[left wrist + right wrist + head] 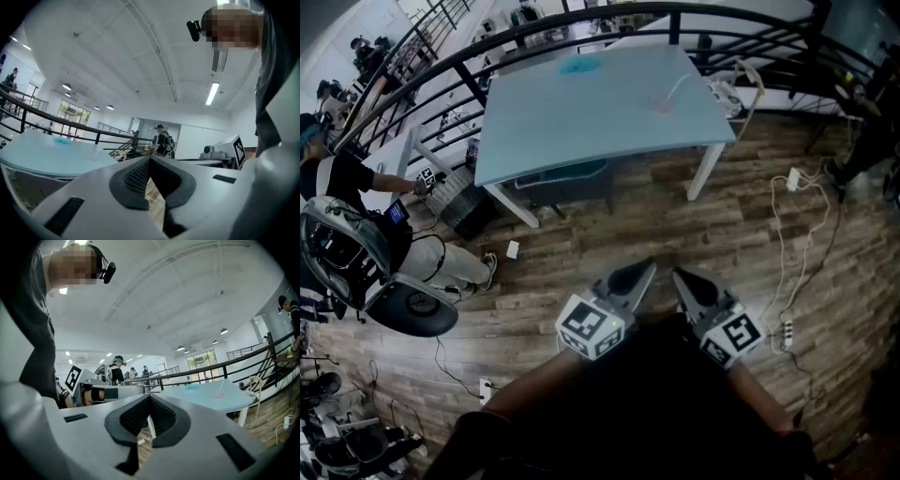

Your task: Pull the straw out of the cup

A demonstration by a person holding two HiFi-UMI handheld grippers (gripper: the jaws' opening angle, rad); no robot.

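Observation:
A small clear cup (663, 105) with a white straw (676, 87) leaning out of it stands near the right end of the pale blue table (581, 122), far ahead of me. The cup (219, 393) shows tiny in the right gripper view and as a faint shape (95, 154) in the left gripper view. My left gripper (643, 269) and right gripper (679, 276) are held side by side low over the wooden floor, well short of the table. In both gripper views the jaws meet at the tip with nothing between them: left gripper (149, 159), right gripper (150, 396).
A blue object (578, 66) lies on the table's far side. A black curved railing (581, 23) runs behind the table. Cables and a power strip (786, 330) trail on the floor at right. A person (342, 187) and a round chair (417, 309) are at left.

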